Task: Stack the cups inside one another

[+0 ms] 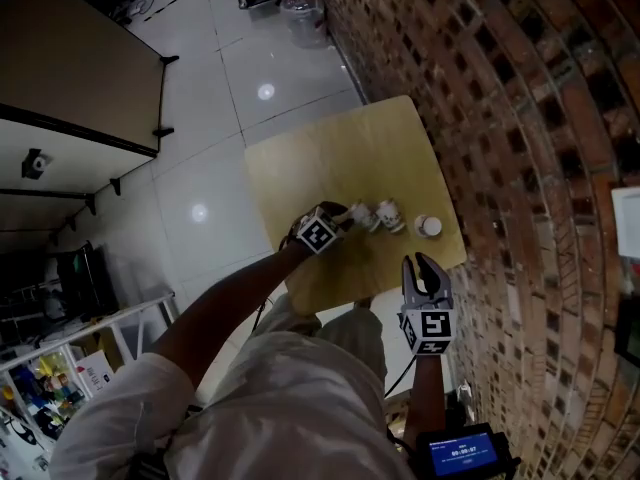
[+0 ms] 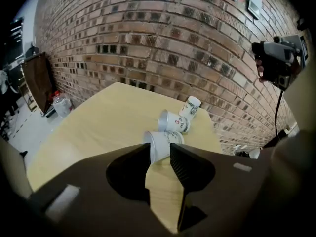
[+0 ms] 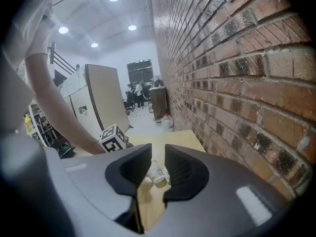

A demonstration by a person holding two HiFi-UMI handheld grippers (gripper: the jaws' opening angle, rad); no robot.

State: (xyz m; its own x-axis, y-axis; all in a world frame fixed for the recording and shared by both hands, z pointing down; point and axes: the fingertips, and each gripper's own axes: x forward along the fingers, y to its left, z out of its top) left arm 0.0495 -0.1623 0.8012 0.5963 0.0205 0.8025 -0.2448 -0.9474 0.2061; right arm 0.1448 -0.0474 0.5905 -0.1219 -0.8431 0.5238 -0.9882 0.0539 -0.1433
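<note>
A: White cups (image 1: 388,215), three in a row on the table (image 1: 330,158), lie nearer the person's edge and run toward the edge along the brick wall (image 1: 520,118). What could go wrong?

B: The left gripper (image 2: 159,151) is open, with the nearest cup (image 2: 165,138) just at its tips and unclamped. That cup lies on its side, so a nudge could roll it into the middle cup (image 2: 173,121), which is also lying down.

A: Which way does it point?

B: Its long axis runs crosswise to the jaws' line, mouth toward the table's far edge and base toward the person's edge. It looks longer than the gap, so closing now might catch it end to end or dent its thin wall.

A: And the rest?

B: The last cup (image 2: 190,107) stands on end nearest the wall edge. The right gripper (image 3: 158,151) hovers by the near wall-side corner, jaws narrowly apart and empty.
</note>
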